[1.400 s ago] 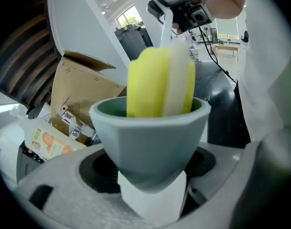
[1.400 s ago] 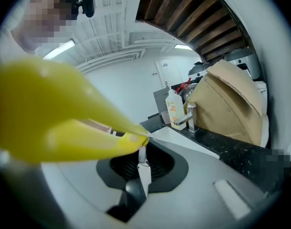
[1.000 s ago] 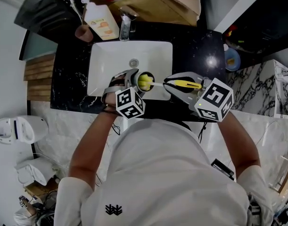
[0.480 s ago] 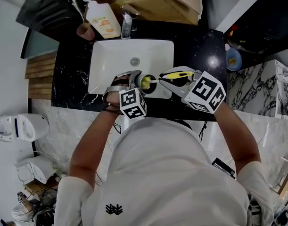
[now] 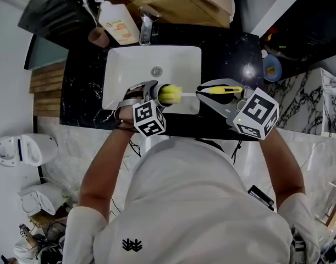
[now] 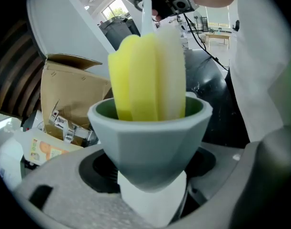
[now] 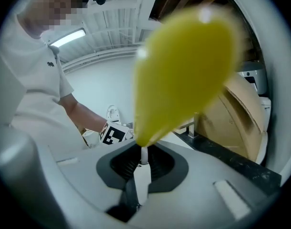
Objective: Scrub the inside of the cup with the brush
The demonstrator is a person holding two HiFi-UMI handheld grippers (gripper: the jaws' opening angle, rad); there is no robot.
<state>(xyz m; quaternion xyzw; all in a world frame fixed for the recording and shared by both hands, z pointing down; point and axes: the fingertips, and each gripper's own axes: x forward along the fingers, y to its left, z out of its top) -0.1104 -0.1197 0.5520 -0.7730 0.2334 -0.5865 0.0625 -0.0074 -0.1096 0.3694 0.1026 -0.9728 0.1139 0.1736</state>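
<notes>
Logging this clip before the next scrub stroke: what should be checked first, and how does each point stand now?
1. Left gripper clamped on the cup: ok, jaws closed on its base.
2. Right gripper clamped on the brush: ok.
3. Sponge head in the cup: ok, though most of it stands above the rim.
4. Cup over the sink: ok.
5. Inside of the cup clean: cannot tell, the sponge hides it.
</notes>
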